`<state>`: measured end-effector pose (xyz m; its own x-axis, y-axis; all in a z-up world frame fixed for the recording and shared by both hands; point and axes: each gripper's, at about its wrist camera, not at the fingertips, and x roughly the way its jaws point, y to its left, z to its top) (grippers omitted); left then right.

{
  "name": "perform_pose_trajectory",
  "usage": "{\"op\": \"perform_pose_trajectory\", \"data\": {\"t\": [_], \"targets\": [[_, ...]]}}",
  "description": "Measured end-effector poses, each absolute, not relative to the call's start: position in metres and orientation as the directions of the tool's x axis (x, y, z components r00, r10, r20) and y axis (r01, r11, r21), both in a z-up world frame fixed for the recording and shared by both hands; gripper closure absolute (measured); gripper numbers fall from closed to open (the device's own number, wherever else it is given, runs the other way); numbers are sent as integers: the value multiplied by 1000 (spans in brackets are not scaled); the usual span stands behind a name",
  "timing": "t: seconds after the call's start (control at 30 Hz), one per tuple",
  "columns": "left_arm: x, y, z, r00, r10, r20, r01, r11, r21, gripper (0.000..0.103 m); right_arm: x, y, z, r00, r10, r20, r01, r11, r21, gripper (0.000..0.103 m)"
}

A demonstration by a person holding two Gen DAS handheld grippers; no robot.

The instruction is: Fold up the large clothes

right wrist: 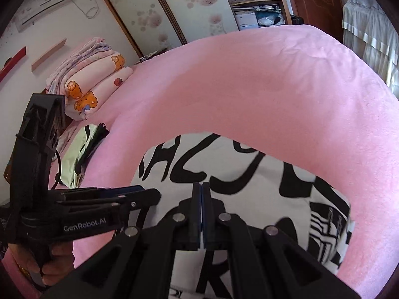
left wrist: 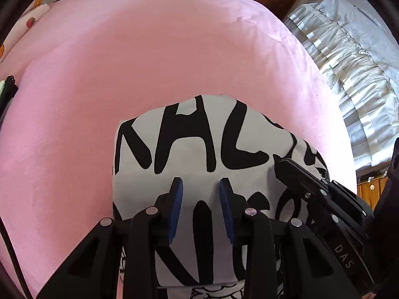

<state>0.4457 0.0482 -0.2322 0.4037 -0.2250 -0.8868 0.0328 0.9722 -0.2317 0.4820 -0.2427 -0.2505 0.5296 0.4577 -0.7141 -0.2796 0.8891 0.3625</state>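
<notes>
A folded white garment [left wrist: 199, 154] printed with big black letters lies flat on the pink bed sheet [left wrist: 149, 62]. My left gripper [left wrist: 201, 183] hovers over its near part, blue pads apart, nothing pinched between them. The right gripper [left wrist: 278, 161] reaches in from the right, its tip over the garment's right side. In the right wrist view the garment [right wrist: 224, 174] spreads below my right gripper [right wrist: 201, 186], whose fingers are pressed together with no cloth between them. The left gripper [right wrist: 149, 194] comes in from the left, held by a hand [right wrist: 57, 261].
Rolled quilts with bear prints [right wrist: 94, 84] lie at the bed's far left. A pale green and black garment [right wrist: 82, 149] sits beside them. White frilled drapes [left wrist: 349, 62] hang past the bed's right edge. A wooden door [right wrist: 316, 0] and shelves stand beyond.
</notes>
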Motion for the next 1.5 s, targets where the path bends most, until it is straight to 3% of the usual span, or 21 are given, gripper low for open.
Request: {"op": "perform_pose_trajectory", "data": {"t": [0.3,0.47,0.67,0.83,0.9,1.17,1.5], "targets": [[457,50,-259,418,-197,-887,-8,975,-221,79,504,-249,-308,490,441,-752,-196,896,397,103],[453,64,-257,440,-148,-885,-60,979,-194,80,492,-286,-309,543,356,-760,-34,914,404,103],[444,80,-254,410,-42,-911,-134,985,-106,80,484,-298,-303,538,326,-778,-6,924,383,103],[435,89,-254,412,-7,-911,-156,985,-78,80,467,-317,-298,539,201,-818,103,948,301,103],[427,96,-254,412,12,-911,-180,981,-68,79,458,-327,-299,540,220,-812,116,936,331,103],[405,108,-251,414,24,-910,-237,968,-82,76,437,-316,-281,512,79,-855,21,994,104,103],[331,92,-250,380,34,-924,-270,960,-75,75,378,-304,-281,421,121,-899,35,988,149,99]]}}
